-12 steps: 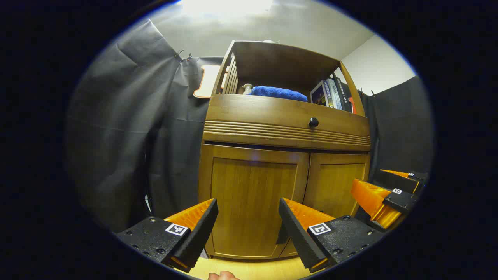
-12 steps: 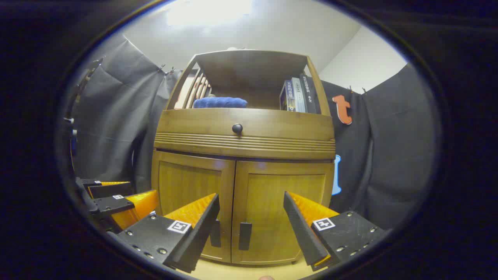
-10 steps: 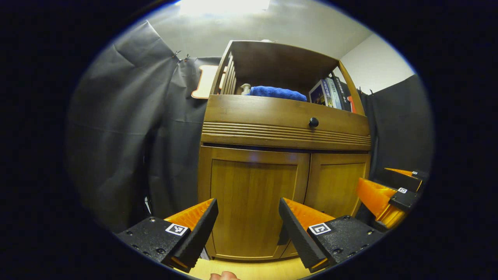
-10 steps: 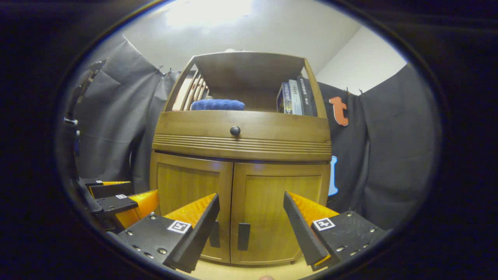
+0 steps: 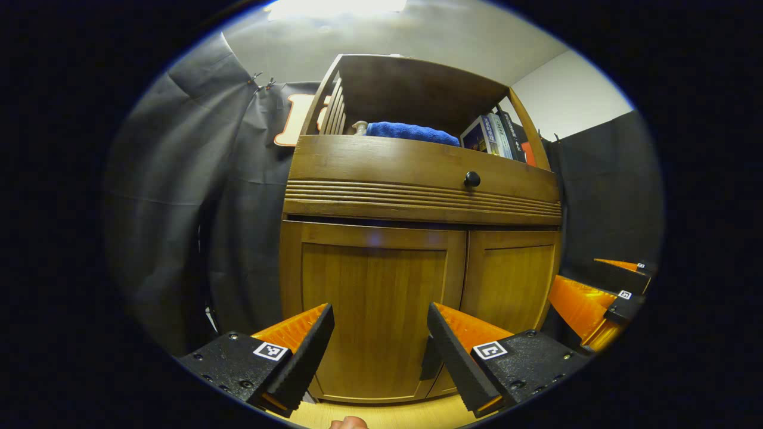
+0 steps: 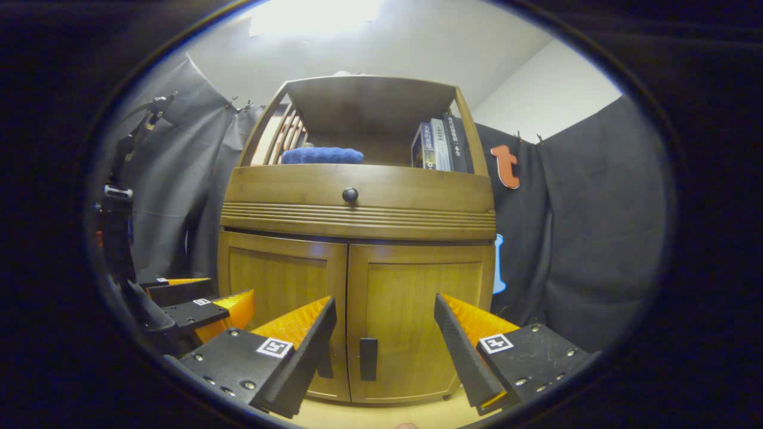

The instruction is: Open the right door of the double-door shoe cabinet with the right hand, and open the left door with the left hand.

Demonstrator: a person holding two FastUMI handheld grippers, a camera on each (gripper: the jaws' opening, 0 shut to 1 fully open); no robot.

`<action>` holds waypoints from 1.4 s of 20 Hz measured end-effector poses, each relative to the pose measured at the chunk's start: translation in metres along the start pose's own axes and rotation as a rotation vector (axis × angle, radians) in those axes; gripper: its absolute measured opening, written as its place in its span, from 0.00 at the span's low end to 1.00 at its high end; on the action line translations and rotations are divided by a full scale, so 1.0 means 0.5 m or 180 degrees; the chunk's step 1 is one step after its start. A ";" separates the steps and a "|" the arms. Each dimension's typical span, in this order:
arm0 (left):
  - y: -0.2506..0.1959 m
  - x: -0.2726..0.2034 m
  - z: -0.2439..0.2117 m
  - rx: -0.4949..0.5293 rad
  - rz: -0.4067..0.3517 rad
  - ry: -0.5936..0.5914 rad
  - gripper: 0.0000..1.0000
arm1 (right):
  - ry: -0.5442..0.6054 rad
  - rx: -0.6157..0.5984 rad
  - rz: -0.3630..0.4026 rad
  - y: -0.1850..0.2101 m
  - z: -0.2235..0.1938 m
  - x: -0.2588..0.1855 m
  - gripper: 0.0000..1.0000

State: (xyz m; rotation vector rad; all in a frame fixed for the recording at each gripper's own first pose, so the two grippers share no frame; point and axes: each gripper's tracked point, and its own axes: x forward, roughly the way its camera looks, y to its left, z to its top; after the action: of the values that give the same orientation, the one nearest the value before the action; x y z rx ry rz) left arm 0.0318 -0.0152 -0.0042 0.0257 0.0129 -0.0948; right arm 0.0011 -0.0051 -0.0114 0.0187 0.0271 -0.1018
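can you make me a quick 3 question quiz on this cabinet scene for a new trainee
1. True or false: both doors of the shoe cabinet are closed.
2. What lies on the open shelf left of the books? A) blue towel B) shoes C) a bowl
3. Fill in: the right gripper and the left gripper both have their jaws ____.

Key
1. True: the right door and the left door sit flush, handles untouched.
2. A, the blue towel.
3. Open, with neither gripper touching the cabinet.
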 end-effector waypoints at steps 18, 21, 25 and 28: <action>0.091 -0.014 -0.011 0.0146 0.0348 0.0044 0.97 | 0.0972 0.0073 0.0197 0.047 -0.261 0.168 0.76; 0.109 -0.013 -0.016 0.0140 0.0431 0.0050 0.97 | 0.1045 -0.0018 0.0181 0.052 -0.285 0.194 0.66; 0.133 -0.012 -0.024 0.0155 0.0546 0.0065 0.95 | 0.1180 0.0049 0.0184 0.059 -0.316 0.222 0.44; 0.147 -0.011 -0.024 0.0169 0.0606 0.0064 0.95 | 0.1192 -0.0022 0.0135 0.058 -0.321 0.220 0.33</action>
State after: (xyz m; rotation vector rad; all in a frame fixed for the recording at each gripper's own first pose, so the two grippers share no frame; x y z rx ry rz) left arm 0.0329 0.0587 -0.0144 0.0807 0.0278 0.0956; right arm 0.1093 0.0157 -0.1742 0.0311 0.4010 -0.0545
